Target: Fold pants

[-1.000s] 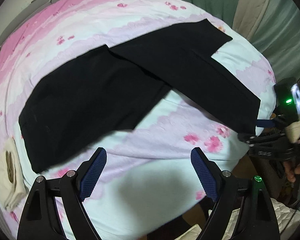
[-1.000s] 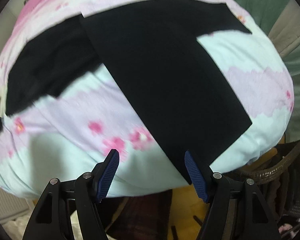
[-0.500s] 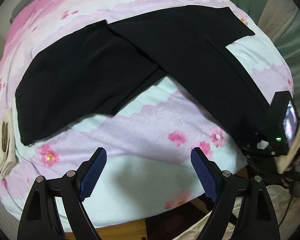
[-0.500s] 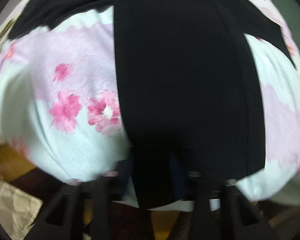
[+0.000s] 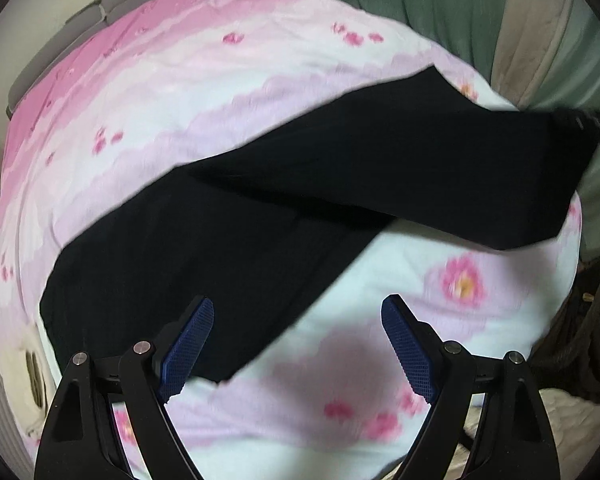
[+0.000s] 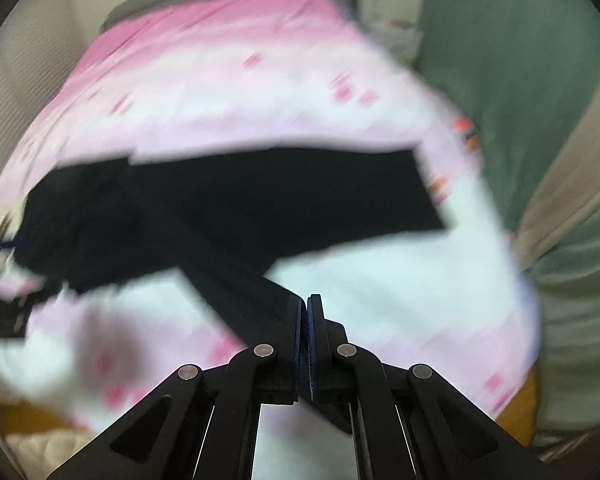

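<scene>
Black fabric pants (image 6: pixel 228 200) run from the right gripper (image 6: pixel 305 320), whose jaws are clamped on one leg's end, across the pink floral bedspread (image 5: pixel 220 92). The left gripper (image 5: pixel 298 344) hovers spread wide above the other leg.

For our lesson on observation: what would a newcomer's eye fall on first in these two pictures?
The black pants spread across the pink flowered bedspread stand out first. One leg is lifted at the right, pinched by the shut right hand-held gripper. The left hand-held gripper hangs open over the near leg's end.
</scene>
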{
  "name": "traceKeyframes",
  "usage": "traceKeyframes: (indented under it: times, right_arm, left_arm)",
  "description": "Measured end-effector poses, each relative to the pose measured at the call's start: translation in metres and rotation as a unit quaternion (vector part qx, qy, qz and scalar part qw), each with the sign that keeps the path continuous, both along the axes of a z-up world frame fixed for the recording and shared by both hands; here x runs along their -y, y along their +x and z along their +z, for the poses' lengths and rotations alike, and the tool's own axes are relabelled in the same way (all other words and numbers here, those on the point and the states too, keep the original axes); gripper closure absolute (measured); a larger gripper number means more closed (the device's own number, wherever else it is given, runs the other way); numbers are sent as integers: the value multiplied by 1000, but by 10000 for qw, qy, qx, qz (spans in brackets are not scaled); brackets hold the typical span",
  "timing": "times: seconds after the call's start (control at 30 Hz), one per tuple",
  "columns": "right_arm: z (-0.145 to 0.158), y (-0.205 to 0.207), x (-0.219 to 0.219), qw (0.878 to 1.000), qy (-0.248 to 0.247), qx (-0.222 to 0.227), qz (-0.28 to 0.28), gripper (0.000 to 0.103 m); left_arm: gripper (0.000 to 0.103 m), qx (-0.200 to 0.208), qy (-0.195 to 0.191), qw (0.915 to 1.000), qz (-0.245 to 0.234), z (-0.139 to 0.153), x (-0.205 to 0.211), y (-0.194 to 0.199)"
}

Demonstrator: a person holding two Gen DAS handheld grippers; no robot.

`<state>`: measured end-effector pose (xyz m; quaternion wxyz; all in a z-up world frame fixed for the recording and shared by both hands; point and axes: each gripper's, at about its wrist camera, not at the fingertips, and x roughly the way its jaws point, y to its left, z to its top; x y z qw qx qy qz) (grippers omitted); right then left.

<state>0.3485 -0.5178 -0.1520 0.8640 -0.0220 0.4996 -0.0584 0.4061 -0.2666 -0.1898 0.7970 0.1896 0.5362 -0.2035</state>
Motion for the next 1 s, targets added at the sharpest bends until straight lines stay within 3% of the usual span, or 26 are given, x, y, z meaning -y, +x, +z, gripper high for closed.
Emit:
traceKeyframes:
  times: [0.17,0.4,0.53,0.67,0.7,0.73,0.77,0.8,0.83,1.0]
  right_arm:
    - [13,82,40,9974,-540,329,-347,100]
    - [-34,198,90,9938,-996,-164,-462,101]
    - [-64,238,103,9884,-1339,-561,-448,101]
    - [-75,261,97,9850,-1580,-550,-432,101]
    - [-78,270,93,9793,-1885,-551,-490,101]
    - [-79,272,90,9748,-2096,-556,-520,93]
    - [-80,275,87,9695,-2322,-527,-575,68]
    - [-77,275,83,9688,-2371,-429,-583,51]
    - [-72,273,81,9706,-2315,-316,-577,27]
    - [-36,231,63,9820,-1834,163,-415,26]
  left_arm:
    - [17,303,-153,9993,144,12,33,40]
    - [17,428,-212,9973,563,25,56,66]
    - [17,319,-216,9956,855,21,63,73]
    - [17,256,-77,9947,997,15,69,74]
    - [17,256,-67,9944,1028,14,70,75]
    - [17,259,-96,9941,1049,15,70,75]
    - [17,278,-129,9937,1082,17,69,76]
    - [17,317,-136,9932,1114,18,67,76]
    - [17,358,-135,9928,1138,20,66,76]
    - [17,425,-167,9895,1372,25,46,69]
